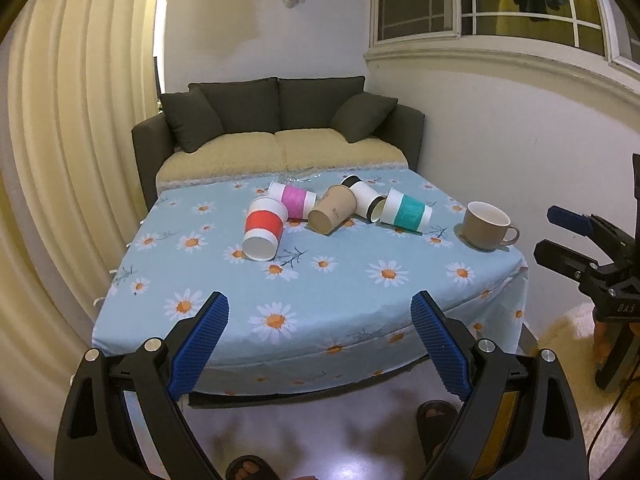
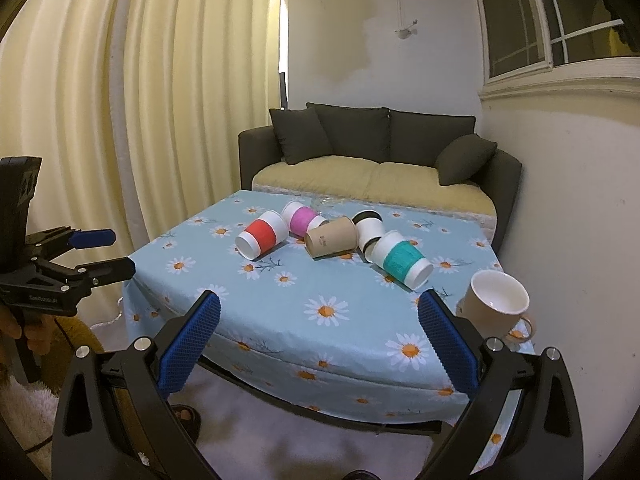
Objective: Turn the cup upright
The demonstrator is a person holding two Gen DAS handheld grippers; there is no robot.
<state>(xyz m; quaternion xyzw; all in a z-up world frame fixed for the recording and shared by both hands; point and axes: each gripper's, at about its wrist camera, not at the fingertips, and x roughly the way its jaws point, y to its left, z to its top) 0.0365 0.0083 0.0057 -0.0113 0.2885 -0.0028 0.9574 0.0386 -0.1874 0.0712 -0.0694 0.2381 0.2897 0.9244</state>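
Left gripper (image 1: 320,344) well short of tipped cups (image 1: 334,209).

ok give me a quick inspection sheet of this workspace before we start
surface: table under a blue daisy cloth
job's things: five paper cups on their sides: red cup, pink cup, brown cup, black and white cup, teal cup
clutter: mug upright near the right edge
grippers: left gripper and right gripper both open, short of the table
cables: nothing seen
surroundings: sofa, curtain, window
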